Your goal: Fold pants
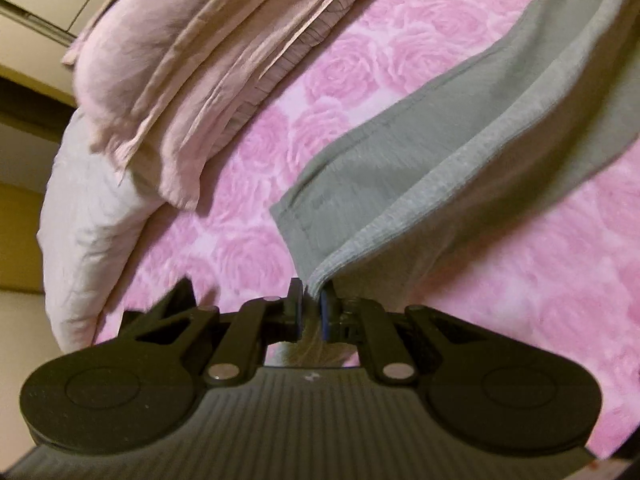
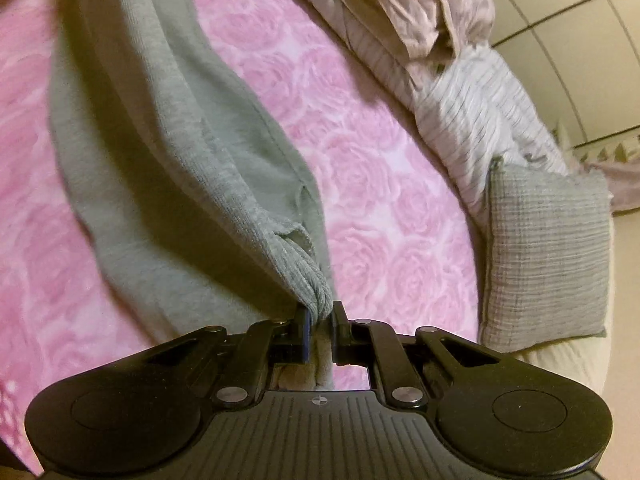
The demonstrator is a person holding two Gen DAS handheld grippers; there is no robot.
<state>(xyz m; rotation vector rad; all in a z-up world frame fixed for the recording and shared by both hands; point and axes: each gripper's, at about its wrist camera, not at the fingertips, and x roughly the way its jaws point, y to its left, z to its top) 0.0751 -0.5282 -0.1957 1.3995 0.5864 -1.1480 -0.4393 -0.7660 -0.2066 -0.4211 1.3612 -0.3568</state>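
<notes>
left claw (image 1: 311,294) – clamped on grey pants (image 1: 460,152)

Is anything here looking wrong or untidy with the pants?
Nothing is damaged. The right gripper pinches the grey pants in a bunched wad, while the left gripper holds a flat edge, so the two grips are uneven.

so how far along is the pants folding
Done: both grips are made. The left gripper and right gripper are each shut on an end of the grey pants. In hand: the fabric is lifted off the pink blanket. Left: no finished fold shows; the pants stretch out long.
</notes>
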